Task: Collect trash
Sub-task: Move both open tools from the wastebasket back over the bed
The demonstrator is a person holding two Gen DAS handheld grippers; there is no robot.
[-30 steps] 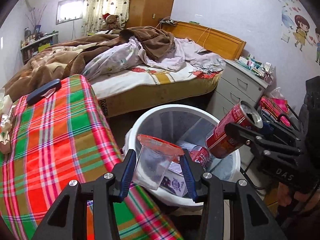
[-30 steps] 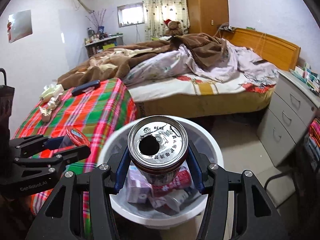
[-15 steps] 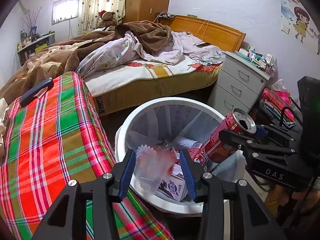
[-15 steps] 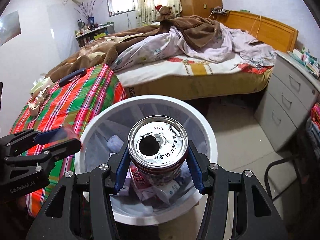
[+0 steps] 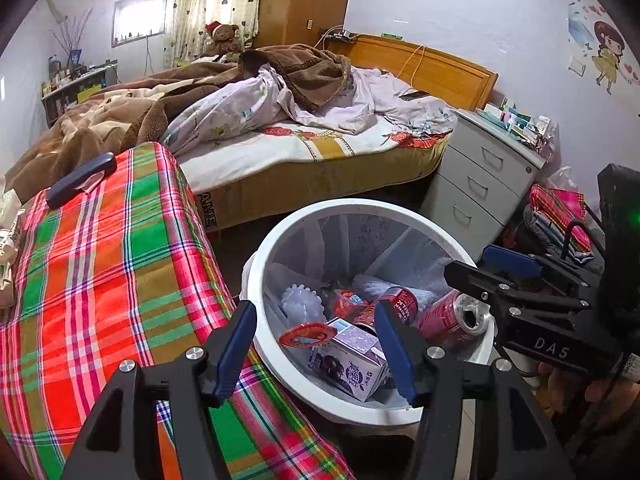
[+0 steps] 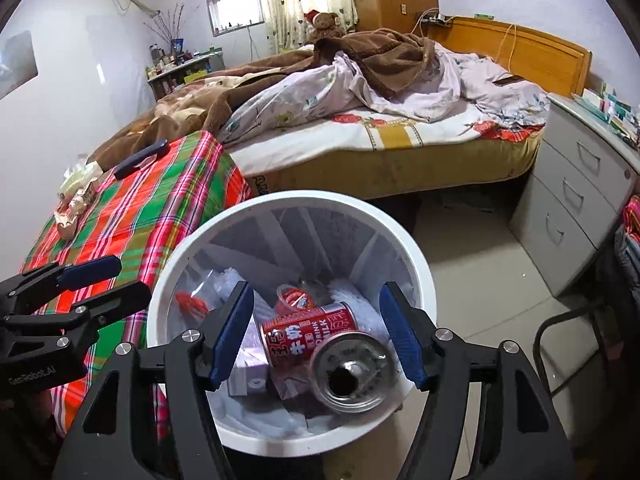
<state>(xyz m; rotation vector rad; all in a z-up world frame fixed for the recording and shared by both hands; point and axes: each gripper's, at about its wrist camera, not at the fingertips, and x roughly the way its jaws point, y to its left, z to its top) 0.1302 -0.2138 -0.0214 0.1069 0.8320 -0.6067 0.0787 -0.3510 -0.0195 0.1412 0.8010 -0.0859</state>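
Observation:
A white trash bin [image 5: 280, 232] stands on the floor beside the plaid table; it also shows in the right wrist view [image 6: 296, 198]. My left gripper [image 5: 316, 344] is open and empty over the bin's near rim. A clear plastic cup with a red rim [image 5: 306, 334] lies inside, beside a purple milk carton [image 5: 350, 368]. My right gripper [image 6: 316, 336] is open and empty above the bin. A red drink can [image 6: 348, 376] sits just below it inside the bin, also showing in the left wrist view [image 5: 452, 320]. Another red can [image 6: 308, 330] lies there too.
The table with a red-green plaid cloth [image 5: 92, 264] is left of the bin, bearing a dark remote [image 5: 80, 178] and crumpled wrappers [image 6: 76, 200]. A bed [image 5: 304, 148] lies behind. Grey drawers [image 5: 480, 184] stand on the right.
Both grippers have opened over the bin. The plastic cup has dropped from the left one and the red can from the right one into the bin.

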